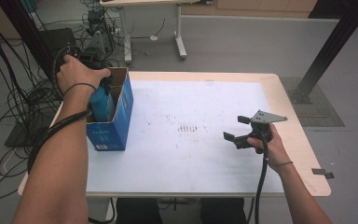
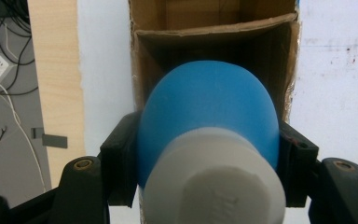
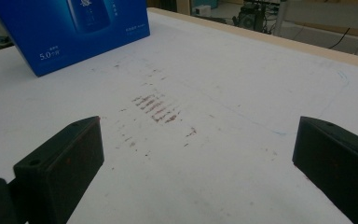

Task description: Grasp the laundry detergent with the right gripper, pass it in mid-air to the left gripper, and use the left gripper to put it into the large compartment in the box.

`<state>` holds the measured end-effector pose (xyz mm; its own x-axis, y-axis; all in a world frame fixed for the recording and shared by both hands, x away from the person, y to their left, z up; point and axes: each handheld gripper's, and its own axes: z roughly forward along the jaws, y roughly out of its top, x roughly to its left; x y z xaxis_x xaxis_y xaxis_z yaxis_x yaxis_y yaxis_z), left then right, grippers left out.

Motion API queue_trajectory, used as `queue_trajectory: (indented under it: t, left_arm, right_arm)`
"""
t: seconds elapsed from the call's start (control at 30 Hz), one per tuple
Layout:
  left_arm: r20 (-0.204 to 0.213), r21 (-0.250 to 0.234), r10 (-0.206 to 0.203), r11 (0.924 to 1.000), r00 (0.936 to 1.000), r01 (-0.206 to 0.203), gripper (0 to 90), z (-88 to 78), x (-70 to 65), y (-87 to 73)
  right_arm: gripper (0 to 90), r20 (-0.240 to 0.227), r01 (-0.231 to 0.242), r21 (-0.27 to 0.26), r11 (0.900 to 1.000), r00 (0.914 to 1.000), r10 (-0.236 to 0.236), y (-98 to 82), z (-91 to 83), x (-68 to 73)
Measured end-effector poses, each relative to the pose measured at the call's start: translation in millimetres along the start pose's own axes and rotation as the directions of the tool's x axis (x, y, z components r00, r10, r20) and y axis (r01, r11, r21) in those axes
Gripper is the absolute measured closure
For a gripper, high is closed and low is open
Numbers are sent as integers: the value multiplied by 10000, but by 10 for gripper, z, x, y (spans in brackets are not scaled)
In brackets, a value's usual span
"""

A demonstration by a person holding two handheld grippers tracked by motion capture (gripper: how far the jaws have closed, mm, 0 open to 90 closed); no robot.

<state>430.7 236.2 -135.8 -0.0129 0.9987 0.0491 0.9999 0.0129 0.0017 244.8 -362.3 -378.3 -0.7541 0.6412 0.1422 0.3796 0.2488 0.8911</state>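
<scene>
I have my left gripper point(image 2: 205, 154) clenched on a blue plastic bottle with a white screw cap point(image 2: 208, 112), one jaw pressing each side of its rounded shoulder, and I am holding it cap-up over the open top of the blue cardboard box point(image 1: 121, 114) that stands at the left edge of the white-topped table point(image 1: 200, 154). In the left gripper view the bottle's body already reaches down into the brown inner compartment of the box, with the cardboard walls close around it on three sides; in the high view its blue body shows just inside the rim, so I judge the step in hand to be lowering the bottle into the box, and it is partway in. My right gripper point(image 1: 244, 130) rests idle, well apart on the right of the table, its jaws spread wide with nothing between them. Next I think I must keep the bottle upright and centred so that it clears the torn cardboard edge, sink it until it stands on the bottom, and only then let go.
</scene>
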Motion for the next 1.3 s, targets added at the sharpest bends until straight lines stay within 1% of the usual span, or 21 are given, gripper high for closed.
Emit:
queue_trajectory:
  t: [0.17, 0.37, 0.43, 0.5, 0.53, 0.67, 0.83, 0.9, 1.1, 1.27, 1.3]
  left_arm:
    - [41, 132, -52, 9999, 10000, 52, 378, 91, -9, -1]
    - [4, 278, 39, 9996, 10000, -39, 378, 182, -20, 2]
    - [31, 230, -32, 9997, 10000, 31, 378, 194, -16, -11]
    - [91, 362, -17, 9993, 10000, 14, 378, 228, -8, -2]
    - [91, 323, 16, 9995, 10000, -19, 378, 241, -9, -11]
    - [145, 462, -14, 9989, 9999, 7, 378, 292, -12, -1]
    - [12, 673, 59, 9977, 10000, -59, 378, 380, -52, 16]
    - [-21, 688, 111, 9976, 9999, -110, 378, 397, -56, 13]
    - [31, 760, 119, 9970, 9999, -121, 378, 444, -62, 12]
    - [-57, 854, 171, 9962, 9998, -165, 378, 474, -100, 20]
    - [-31, 889, 146, 9959, 9999, -143, 378, 501, -94, 23]
  right_arm:
    - [18, 21, -23, -12, 10000, 10000, 23, -7, -4, 3]
    - [18, 15, -44, -5, 10000, 10000, 44, -9, -10, 4]
    - [18, 14, -41, -15, 10000, 10000, 41, -11, -11, 2]
    - [18, 11, -23, 2, 10000, 10000, 23, -10, -13, 3]
    - [18, 19, -18, 11, 10000, 10000, 18, -8, -14, 6]
    - [18, 21, -55, -34, 10000, 10000, 55, -12, -15, 11]
    - [18, 25, -29, -33, 10000, 10000, 30, -10, -22, 20]
    - [18, 34, -58, -59, 10000, 10000, 58, -16, -27, 16]
    - [18, 37, -45, -57, 10000, 10000, 45, -15, -26, 18]
    - [18, 13, -66, -52, 10000, 10000, 66, -16, -21, 18]
    - [18, 17, -77, -68, 9999, 10000, 77, -18, -21, 18]
